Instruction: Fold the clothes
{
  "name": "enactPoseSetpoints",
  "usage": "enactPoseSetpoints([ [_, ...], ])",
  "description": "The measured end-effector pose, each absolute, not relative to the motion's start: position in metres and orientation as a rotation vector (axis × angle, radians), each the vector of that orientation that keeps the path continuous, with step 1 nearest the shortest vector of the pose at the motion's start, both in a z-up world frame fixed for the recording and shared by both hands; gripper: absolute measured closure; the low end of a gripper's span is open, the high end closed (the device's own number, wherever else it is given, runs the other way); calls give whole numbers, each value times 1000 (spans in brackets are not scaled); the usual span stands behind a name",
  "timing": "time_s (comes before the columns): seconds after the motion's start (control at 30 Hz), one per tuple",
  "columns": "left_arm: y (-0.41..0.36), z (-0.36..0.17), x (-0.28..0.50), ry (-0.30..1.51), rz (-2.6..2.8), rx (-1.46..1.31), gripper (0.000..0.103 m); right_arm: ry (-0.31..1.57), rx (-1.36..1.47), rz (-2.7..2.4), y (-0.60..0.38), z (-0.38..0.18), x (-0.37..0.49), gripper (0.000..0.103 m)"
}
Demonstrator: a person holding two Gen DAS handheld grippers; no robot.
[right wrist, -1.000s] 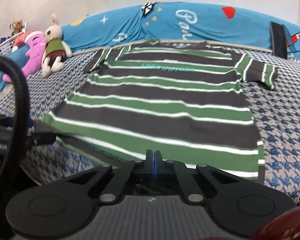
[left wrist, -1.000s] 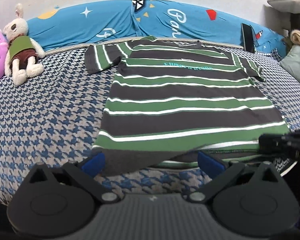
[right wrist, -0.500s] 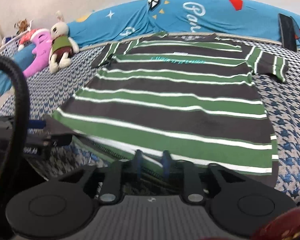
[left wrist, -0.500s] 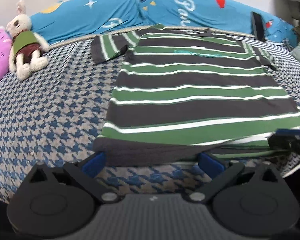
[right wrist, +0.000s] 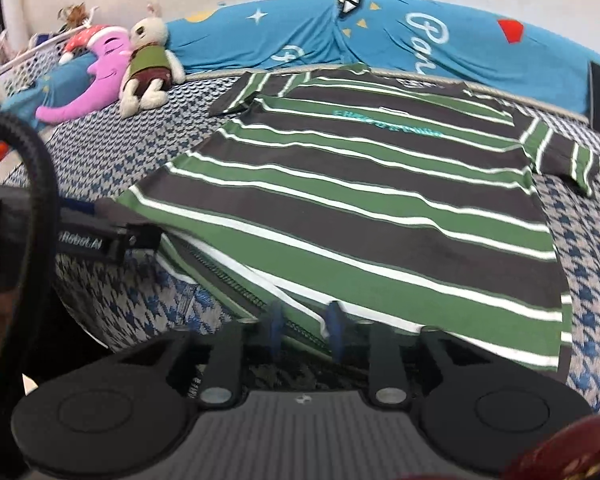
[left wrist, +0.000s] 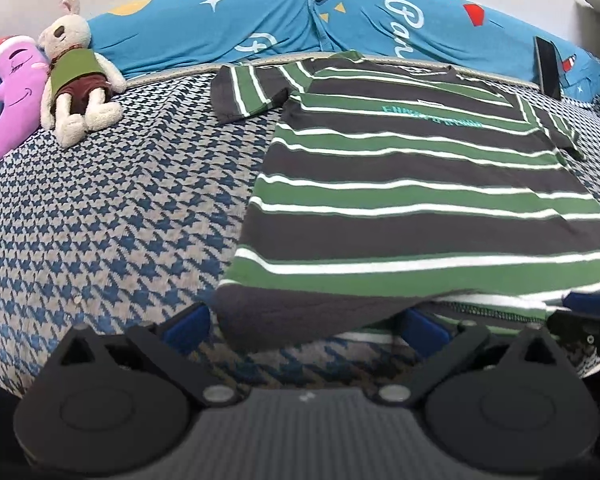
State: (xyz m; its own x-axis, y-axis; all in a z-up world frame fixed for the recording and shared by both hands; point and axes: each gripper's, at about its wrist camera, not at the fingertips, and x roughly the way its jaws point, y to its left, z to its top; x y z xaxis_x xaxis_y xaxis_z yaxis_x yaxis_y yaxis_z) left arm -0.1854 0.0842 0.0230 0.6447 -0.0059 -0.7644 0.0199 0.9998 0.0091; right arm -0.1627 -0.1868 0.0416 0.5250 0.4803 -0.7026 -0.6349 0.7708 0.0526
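A green, dark grey and white striped T-shirt (left wrist: 420, 184) lies spread flat, front up, on the houndstooth bed cover (left wrist: 112, 208). My left gripper (left wrist: 306, 324) is open and wide, with the shirt's near left hem corner lying between its blue pads (left wrist: 188, 322). My right gripper (right wrist: 305, 328) is open a little at the near hem of the T-shirt (right wrist: 360, 208), and the cloth lies loose over its blue pads (right wrist: 334, 326). Each gripper shows at the edge of the other's view: the right gripper (left wrist: 588, 312) and the left gripper (right wrist: 100, 236).
A plush rabbit (left wrist: 76, 68) and a purple plush (left wrist: 8, 92) lie at the far left. A blue quilt (left wrist: 340, 20) runs along the wall. A dark phone (left wrist: 548, 66) leans against it at the right. A white basket (right wrist: 28, 54) stands far left.
My right gripper was shut on the hem and has opened, letting the cloth go. My left gripper stayed open and shifted left, so the shirt sits further right in its view.
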Motion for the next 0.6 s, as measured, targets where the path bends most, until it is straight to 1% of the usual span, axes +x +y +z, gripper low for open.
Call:
enactPoseSetpoints([
  [0.07,86,24,-184,860,-2,9,0,752,-228,679,-186,42,-164,99],
  [0.37,89,24,-181,843,49,4,0,695,-103,642,-200,57,-157,99],
  [0.5,90,23,-180,848,61,4,0,745,-63,768,-198,57,-159,99],
  [0.6,89,23,-181,852,61,9,0,783,-91,874,-189,55,-165,99],
])
